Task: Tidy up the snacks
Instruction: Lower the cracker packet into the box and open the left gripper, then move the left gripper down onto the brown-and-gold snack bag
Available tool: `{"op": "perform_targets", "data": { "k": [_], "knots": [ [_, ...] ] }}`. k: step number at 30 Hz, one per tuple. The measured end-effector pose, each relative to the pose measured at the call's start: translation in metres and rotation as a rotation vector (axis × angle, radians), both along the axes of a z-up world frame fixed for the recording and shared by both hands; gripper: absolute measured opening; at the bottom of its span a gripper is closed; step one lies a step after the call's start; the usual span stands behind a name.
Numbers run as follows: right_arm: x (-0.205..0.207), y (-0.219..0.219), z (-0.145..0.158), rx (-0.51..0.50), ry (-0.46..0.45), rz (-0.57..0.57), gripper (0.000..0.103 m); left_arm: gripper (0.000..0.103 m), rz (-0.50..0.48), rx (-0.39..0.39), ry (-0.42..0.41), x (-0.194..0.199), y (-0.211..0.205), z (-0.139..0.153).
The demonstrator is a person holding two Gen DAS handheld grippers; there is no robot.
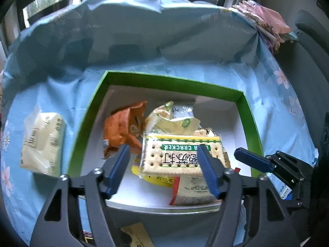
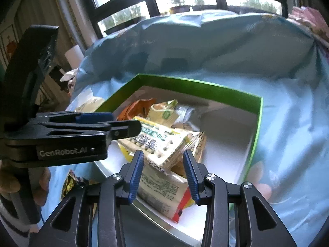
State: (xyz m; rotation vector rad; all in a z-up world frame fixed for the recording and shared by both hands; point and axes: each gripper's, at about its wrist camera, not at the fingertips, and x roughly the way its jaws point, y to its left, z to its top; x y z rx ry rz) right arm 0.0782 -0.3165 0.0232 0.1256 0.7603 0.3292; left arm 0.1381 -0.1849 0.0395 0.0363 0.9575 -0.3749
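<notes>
A green-walled box [image 1: 170, 80] with a white floor holds several snack packs. A cracker pack [image 1: 181, 154] lies on top, with an orange pack [image 1: 121, 131] and a pale yellow-green pack [image 1: 170, 119] behind it. My left gripper [image 1: 164, 154] is open and empty, just above the cracker pack. My right gripper [image 2: 163, 160] is open and empty over the box's near side, above the cracker pack [image 2: 162, 142]; its fingers [image 1: 253, 160] show at the right of the left wrist view. The box also shows in the right wrist view [image 2: 205, 88]. A cream pack [image 1: 43, 144] lies outside, left of the box.
A light blue flowered cloth [image 1: 144, 41] covers the surface and rises behind the box. Folded pink fabric [image 1: 267, 22] sits at the back right. A small pack [image 2: 70, 183] lies on the cloth near the box's front left corner. Windows are beyond.
</notes>
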Motion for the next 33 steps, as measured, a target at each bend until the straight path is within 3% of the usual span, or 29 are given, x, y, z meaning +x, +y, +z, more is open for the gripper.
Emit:
{"op": "perform_targets", "data": {
  "k": [2,8,10,25,33],
  "knots": [
    [-0.002,-0.001,0.004,-0.001,-0.012,-0.004,0.042,0.078,0.019,-0.007,-0.021,-0.005,0.005,0.006],
    [-0.017,-0.003,0.017,-0.028,-0.055,-0.026,0.05,0.08,0.074,0.014,-0.074,-0.023,0.016,0.02],
    [-0.024,-0.006,0.02,-0.021,-0.068,-0.029,0.05,0.089,0.081,0.017,-0.095,-0.032,0.02,0.023],
    [-0.058,0.004,0.04,0.005,-0.141,0.027,0.055,0.089,0.129,0.053,-0.216,-0.088,0.035,0.044],
    [-0.073,0.015,0.048,-0.007,-0.17,0.063,0.056,0.089,0.183,0.064,-0.238,-0.112,0.053,0.042]
  ]
}}
